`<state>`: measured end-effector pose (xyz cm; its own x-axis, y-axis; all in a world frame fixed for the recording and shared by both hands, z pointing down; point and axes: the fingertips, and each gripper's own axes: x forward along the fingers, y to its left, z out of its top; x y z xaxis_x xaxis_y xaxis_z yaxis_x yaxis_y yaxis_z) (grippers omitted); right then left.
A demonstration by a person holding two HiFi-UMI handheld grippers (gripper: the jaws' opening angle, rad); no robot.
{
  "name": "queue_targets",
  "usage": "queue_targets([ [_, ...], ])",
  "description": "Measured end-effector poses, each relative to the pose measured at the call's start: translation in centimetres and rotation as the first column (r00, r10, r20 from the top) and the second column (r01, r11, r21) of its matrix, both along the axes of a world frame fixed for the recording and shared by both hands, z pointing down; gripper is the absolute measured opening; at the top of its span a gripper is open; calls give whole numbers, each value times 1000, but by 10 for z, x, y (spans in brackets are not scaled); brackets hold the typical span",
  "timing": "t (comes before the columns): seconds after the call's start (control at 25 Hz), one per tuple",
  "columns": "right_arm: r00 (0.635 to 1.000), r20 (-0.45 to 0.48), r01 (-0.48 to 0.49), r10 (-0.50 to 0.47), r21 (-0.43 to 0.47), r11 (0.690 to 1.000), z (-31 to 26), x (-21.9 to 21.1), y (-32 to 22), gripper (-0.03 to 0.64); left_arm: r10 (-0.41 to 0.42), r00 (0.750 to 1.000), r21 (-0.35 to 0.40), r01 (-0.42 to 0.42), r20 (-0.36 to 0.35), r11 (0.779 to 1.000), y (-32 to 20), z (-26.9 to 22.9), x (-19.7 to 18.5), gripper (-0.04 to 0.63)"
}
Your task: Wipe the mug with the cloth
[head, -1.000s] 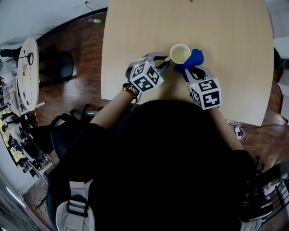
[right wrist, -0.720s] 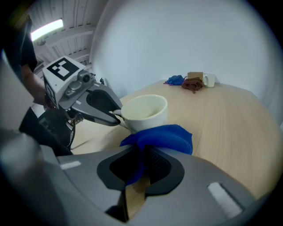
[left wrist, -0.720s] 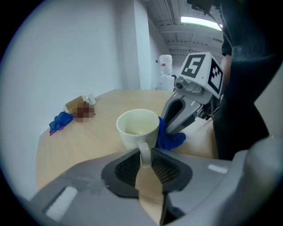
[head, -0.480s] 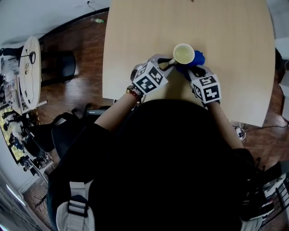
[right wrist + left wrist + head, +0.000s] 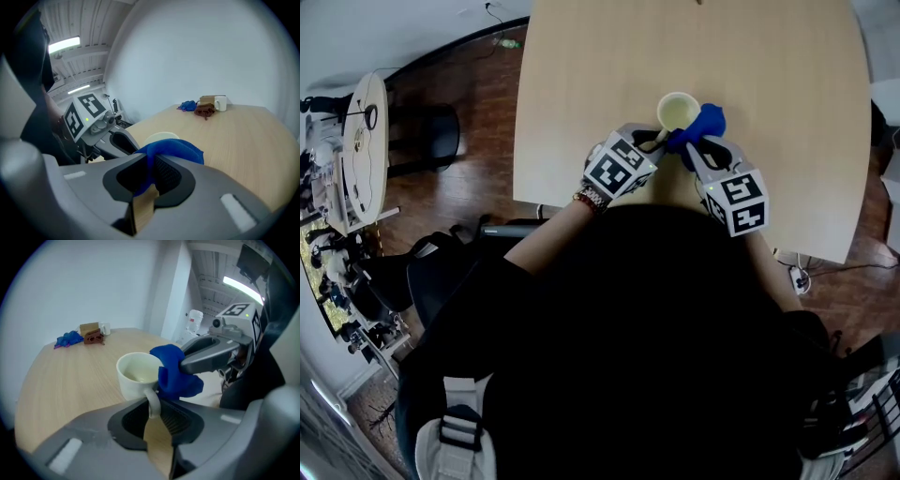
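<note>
A cream mug (image 5: 676,111) (image 5: 136,375) stands upright near the table's front edge. My left gripper (image 5: 650,140) (image 5: 153,414) is shut on its handle (image 5: 152,402), coming in from the left. A blue cloth (image 5: 701,124) (image 5: 174,372) (image 5: 169,152) is bunched against the mug's right rim and side. My right gripper (image 5: 691,148) (image 5: 151,180) is shut on that cloth and presses it to the mug (image 5: 161,138), most of which the cloth hides in the right gripper view.
The pale wooden table (image 5: 769,75) stretches away behind the mug. At its far end lie a blue rag (image 5: 69,338), a brown object (image 5: 93,337) and a small white cup (image 5: 220,103). A round side table (image 5: 358,141) with clutter stands on the dark floor at left.
The mug was shifted slightly right, then back, as the left gripper rolled. The cloth dropped lower around the mug's right side, then rose again onto the right rim.
</note>
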<state>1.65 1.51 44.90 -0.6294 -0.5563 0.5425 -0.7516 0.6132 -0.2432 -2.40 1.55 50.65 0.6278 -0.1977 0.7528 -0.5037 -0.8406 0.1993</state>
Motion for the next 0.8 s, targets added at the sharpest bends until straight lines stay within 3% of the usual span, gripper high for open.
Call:
queue_targets([
  [0.16,999,-33,11,-11,7,1000,12,-7,0,51,-86,994,-95,80,-61,992,7,-2,7,80],
  [0.44,994,-65,84,-88,-62,995,55,-12,5,51,-65,996,-113,59,-54,992,13,2,13,83],
  [0.6,968,-200,127,-150,-122,984,79,-11,1,51,-62,993,-131,48,-101,990,10,0,16,84],
  [0.8,895,-381,185,-231,-154,971,72,-10,21,55,-78,976,-120,54,-205,991,20,-11,3,87],
])
